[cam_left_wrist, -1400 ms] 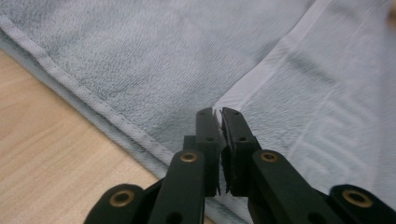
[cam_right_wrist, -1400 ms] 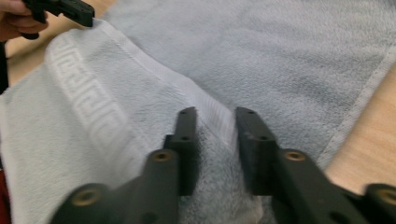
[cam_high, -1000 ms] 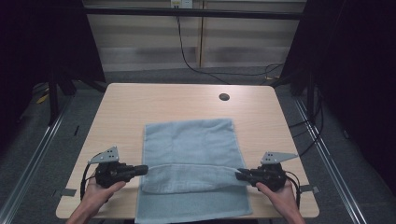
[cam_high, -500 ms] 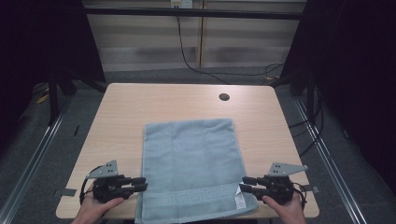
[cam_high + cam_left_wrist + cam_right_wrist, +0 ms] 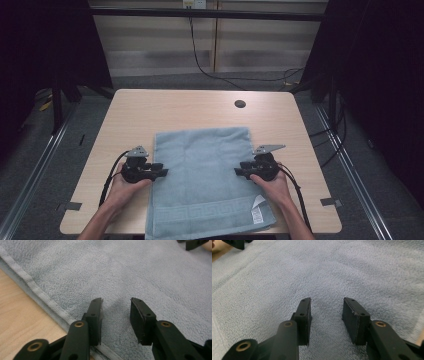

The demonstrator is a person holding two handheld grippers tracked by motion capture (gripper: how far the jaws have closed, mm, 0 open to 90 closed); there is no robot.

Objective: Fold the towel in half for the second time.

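Left hand-held gripper rests at the left edge of a pale blue towel, jaws spread w/ nothing pinched between them; they've just been opening. In the left gripper view the hemmed towel edge runs under its black pads, bare wood beside it. Right hand-held gripper sits opposite at the towel's right edge, jaws likewise apart and just opened, terry cloth below them but not gripped; the right gripper view shows its pads low over the fabric.

Towel lies spread flat on the table, toward the near side, its patterned border and a white care label at the front edge, which hangs slightly past the table's rim.

Step in hand, by the look of it: a re-grip partway up both side edges, prob. ahead of a fold. Next move likely calls for both sets of jaws to close on the hems at matching points, lifting evenly so the cloth doesn't skew.

Table is light wood w/ a dark cable hole near the far edge. Beyond: grey floor, black cable trailing down a pale wall panel, dark curtains either side.
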